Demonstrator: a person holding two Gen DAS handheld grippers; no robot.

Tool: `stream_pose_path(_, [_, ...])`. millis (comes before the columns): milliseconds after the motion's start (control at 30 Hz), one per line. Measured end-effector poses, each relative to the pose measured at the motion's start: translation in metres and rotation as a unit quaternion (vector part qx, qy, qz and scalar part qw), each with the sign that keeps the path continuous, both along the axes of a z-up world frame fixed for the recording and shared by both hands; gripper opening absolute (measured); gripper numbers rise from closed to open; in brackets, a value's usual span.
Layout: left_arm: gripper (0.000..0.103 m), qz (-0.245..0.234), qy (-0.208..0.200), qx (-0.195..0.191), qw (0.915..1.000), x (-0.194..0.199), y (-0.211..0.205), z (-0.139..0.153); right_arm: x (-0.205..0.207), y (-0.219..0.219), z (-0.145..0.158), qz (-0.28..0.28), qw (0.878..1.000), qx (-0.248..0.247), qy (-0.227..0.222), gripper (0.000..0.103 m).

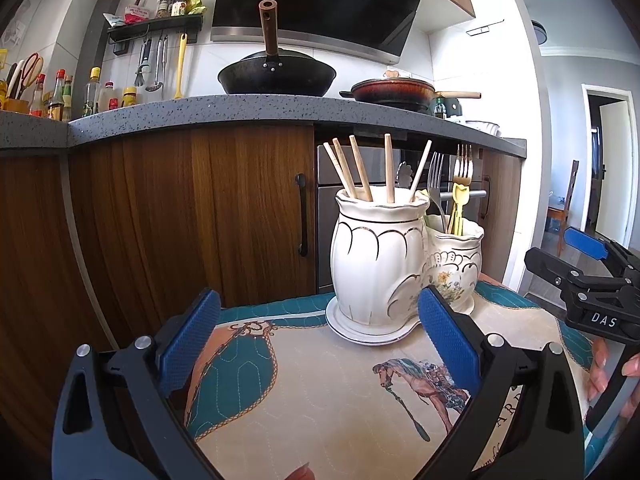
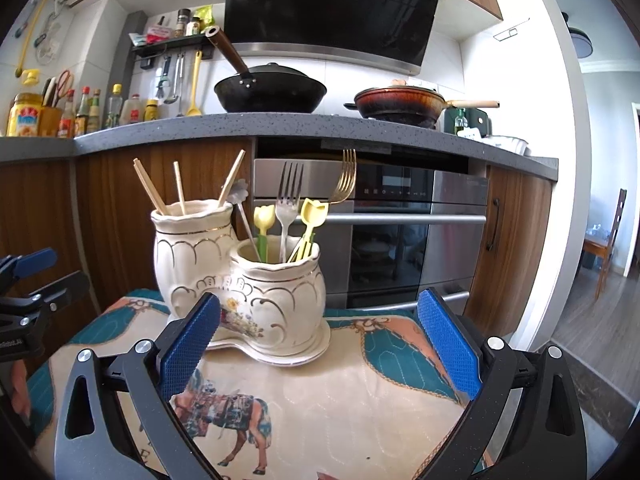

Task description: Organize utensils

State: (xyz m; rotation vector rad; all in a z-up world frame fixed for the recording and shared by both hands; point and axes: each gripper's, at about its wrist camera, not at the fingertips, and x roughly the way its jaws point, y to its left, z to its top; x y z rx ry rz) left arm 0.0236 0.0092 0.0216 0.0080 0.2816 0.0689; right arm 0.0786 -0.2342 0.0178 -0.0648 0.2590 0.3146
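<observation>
Seemingly, the chopsticks (image 1: 362,170) and forks (image 2: 291,200) are already sorted into the holder (image 1: 380,264); both tongs (image 1: 320,344) (image 2: 320,344) are held spread, empty.

Wood-fronted cabinets (image 1: 160,208) under a grey speckled counter (image 2: 280,128), steel oven (image 2: 400,232), white tiled wall (image 1: 120,60).

We count five wooden chopsticks (image 1: 360,172) in the taller pot (image 1: 376,256), two metal forks (image 2: 289,196) and two yellow tulip-topped picks (image 2: 313,212) in the shorter pot (image 2: 284,284), and two pans (image 2: 272,92) on the counter (image 2: 240,128).
</observation>
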Motion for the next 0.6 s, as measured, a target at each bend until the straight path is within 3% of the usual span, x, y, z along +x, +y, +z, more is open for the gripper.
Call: stream_pose_path(600, [0.098,0.001,0.002,0.000,1.0000,0.0000,0.0008,0.0002,-0.0014,0.0015,0.0002,0.000,1.000,-0.003,-0.001,0.098])
